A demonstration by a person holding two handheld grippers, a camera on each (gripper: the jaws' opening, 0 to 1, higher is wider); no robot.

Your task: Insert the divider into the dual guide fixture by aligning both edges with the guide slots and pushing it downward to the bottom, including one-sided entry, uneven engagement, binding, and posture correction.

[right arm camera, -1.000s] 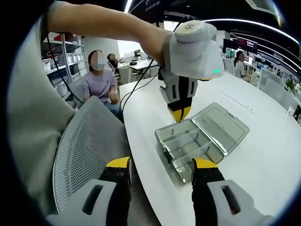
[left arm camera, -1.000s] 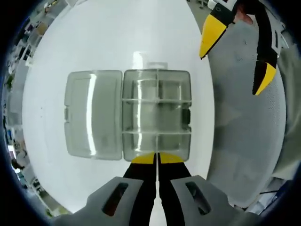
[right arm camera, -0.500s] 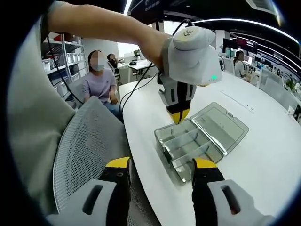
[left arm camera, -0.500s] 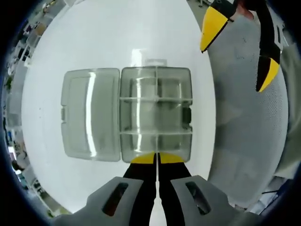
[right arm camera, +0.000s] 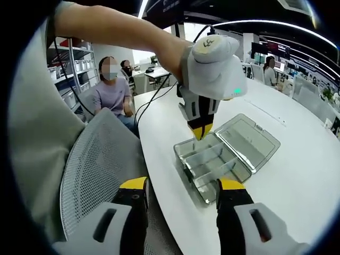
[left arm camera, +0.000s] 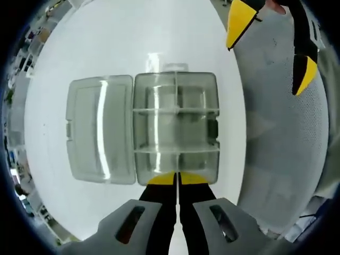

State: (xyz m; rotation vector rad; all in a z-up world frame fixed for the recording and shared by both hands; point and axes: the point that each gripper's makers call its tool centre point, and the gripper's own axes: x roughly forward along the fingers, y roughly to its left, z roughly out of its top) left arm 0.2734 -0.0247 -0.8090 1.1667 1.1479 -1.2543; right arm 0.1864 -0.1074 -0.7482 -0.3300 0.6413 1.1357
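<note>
Now the divider (left arm camera: 176, 159), a thin clear strip seen edge-on in the left gripper view, stands pinched between the nearly closed yellow tips of the left tool (left arm camera: 176, 178) and runs straight ahead along the middle of the clear fixture box (left arm camera: 176, 127), over the near wall and crossing the two cross partitions already inside it. How deep it sits in the guide slots I cannot tell. In the right gripper view the same left tool (right arm camera: 200, 130) points down at the far wall of the fixture box (right arm camera: 212, 164), its tips touching the box rim, with the person's forearm (right arm camera: 117, 29) reaching in from the upper left. The hinged lid (left arm camera: 99, 129) lies flat and open just beside the box on the white table (left arm camera: 133, 42). The right tool (right arm camera: 180, 186) has its jaws spread wide with nothing between them, held over the table edge and a grey mesh chair (right arm camera: 95, 159), well apart from the box; its two yellow tips (left arm camera: 240, 22) also come into the left gripper view. Beyond the table a seated person (right arm camera: 112, 90) and shelving (right arm camera: 74, 69) are visible.
</note>
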